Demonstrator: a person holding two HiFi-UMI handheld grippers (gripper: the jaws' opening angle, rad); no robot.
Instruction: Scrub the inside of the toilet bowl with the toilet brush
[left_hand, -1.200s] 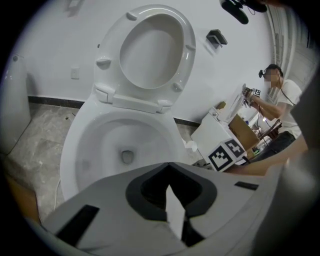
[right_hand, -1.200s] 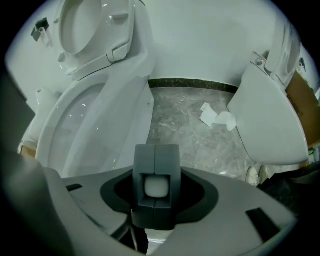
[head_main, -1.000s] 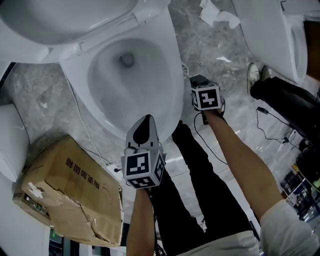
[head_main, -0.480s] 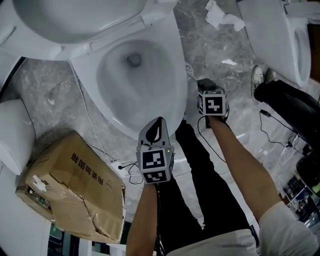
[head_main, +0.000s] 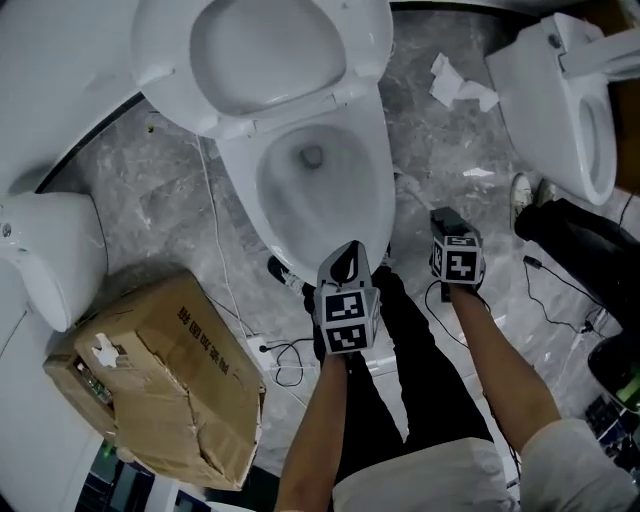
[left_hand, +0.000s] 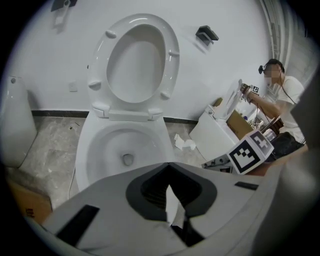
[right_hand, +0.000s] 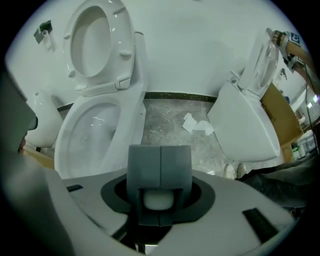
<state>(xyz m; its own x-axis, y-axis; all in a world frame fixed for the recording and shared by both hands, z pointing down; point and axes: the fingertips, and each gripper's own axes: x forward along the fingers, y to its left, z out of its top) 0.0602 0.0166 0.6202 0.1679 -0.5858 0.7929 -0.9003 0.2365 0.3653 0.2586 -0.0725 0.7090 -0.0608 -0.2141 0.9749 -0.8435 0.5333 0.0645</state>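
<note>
Status: scrub not started, as far as I can judge. No toilet brush shows in any view, whether in the tongs, in the bowl or on the floor around it, so I can't place it.

The toilet bowl (head_main: 378, 200) is accessible, with seat and lid (head_main: 265, 50) tipped up behind it. There's a small pool at the drain. Can't judge clean vs dirty.

The left tongs (head_main: 348, 258) hang over the bowl's front rim, tips closed to a point. A thin white sliver sits in the gap and I can't tell what it is. The right tongs (head_main: 447, 220) are just right of the front rim, pads together at a seam, with no shaft past them.

Left to do: find the brush, grab it, then the whole scrub.

Room:
- grey marbled floor (head_main: 170, 210), white wall (left_hand: 45, 45) behind the bowl
- dented cardboard box (head_main: 160, 380) left of the bowl
- cables (head_main: 285, 360) on the floor in front of the bowl
- second toilet (head_main: 560, 110) right of the bowl, crumpled paper (head_main: 455, 85) between the two
- another person (left_hand: 285, 95) far right of the bowl
</note>
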